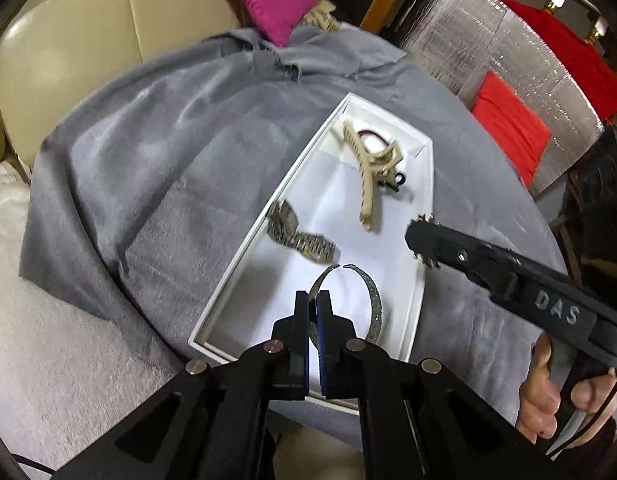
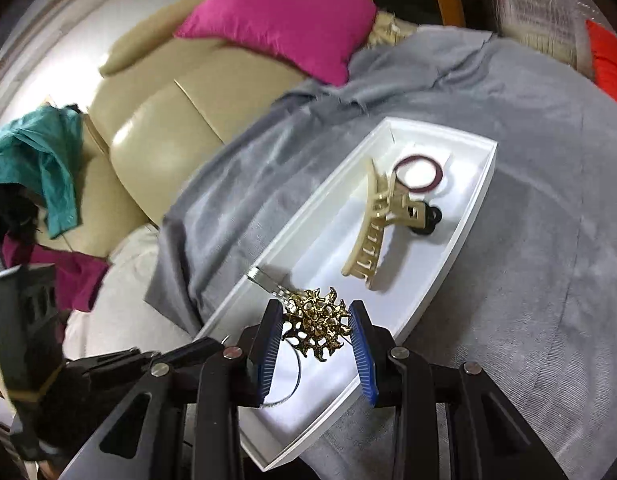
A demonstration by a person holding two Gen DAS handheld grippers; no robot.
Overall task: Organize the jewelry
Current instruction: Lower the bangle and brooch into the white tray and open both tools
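A white tray point(image 1: 422, 304) lies on a grey cloth. In it are a beige claw clip point(image 1: 372, 176), a maroon hair tie point(image 2: 418, 172), a small black clip point(image 2: 432, 220) and a metal watch point(image 1: 300, 236). My left gripper point(image 1: 313, 300) is shut on a glittery silver open bangle point(image 1: 372, 300) at the tray's near end. My right gripper point(image 2: 317, 318) holds a gold openwork brooch point(image 2: 318, 326) between its blue pads point(image 2: 362, 344), just above the tray. In the left wrist view the right gripper point(image 1: 422, 246) hangs over the tray's right rim with the brooch edge on.
The grey cloth point(image 1: 148, 160) covers a round table. A beige leather seat point(image 1: 68, 64) with a magenta cushion point(image 2: 284, 16) stands behind it. Teal and magenta clothes point(image 2: 40, 156) lie on the left. Red cloth point(image 1: 508, 128) is at the right.
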